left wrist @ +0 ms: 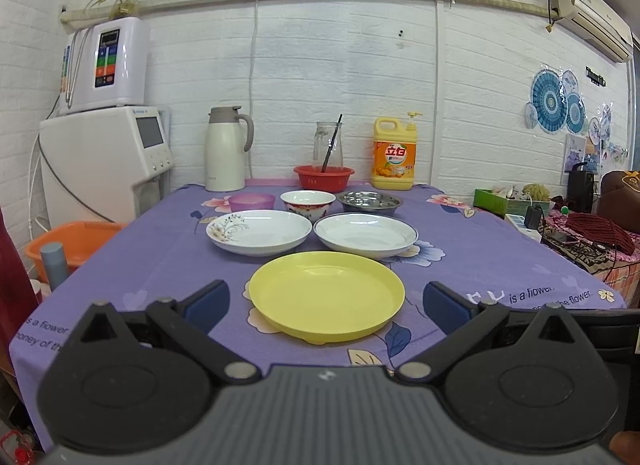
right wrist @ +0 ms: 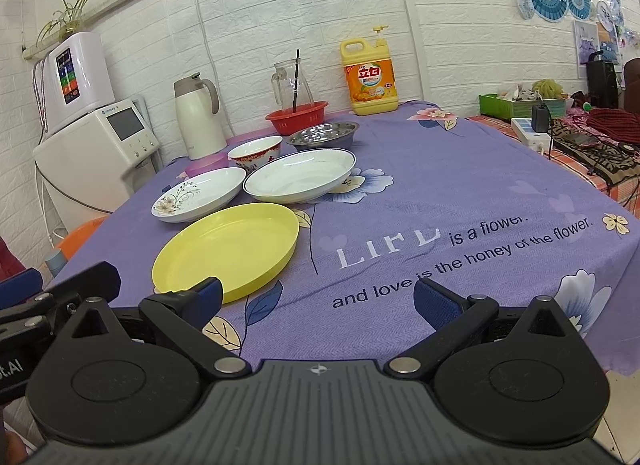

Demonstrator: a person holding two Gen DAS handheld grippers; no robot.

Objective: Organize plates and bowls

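Plates and bowls sit grouped on the table's purple floral cloth (left wrist: 140,265). Nearest the lower middle of the left wrist view lies the yellow plate (left wrist: 326,295), empty, framed between the spread blue fingers of the left tool (left wrist: 326,305), which stands wide and holds nothing. Just behind it are two white plates side by side: the flower-painted plate (left wrist: 259,231) on the left and the blue-rimmed plate (left wrist: 365,233) on the right, close to one another. Further back a row of three: a pink bowl (left wrist: 251,201), a red-patterned bowl (left wrist: 307,203) and a steel bowl (left wrist: 369,203).

In the right wrist view the right tool (right wrist: 316,299) is also wide and empty, hovering over bare cloth with printed lettering, its left finger overlapping the yellow plate's near rim in the picture; whether they touch I cannot tell.

Along the table's far edge stand a cream thermos jug (left wrist: 226,149), a red basket (left wrist: 324,177) with a glass pitcher (left wrist: 329,145) behind it, and a yellow detergent bottle (left wrist: 394,157). The wall is white brick-patterned (left wrist: 320,65), with blue paper fans (left wrist: 556,101) at right, an air conditioner (left wrist: 588,13) in the upper right, and white appliances (left wrist: 104,137) at left.
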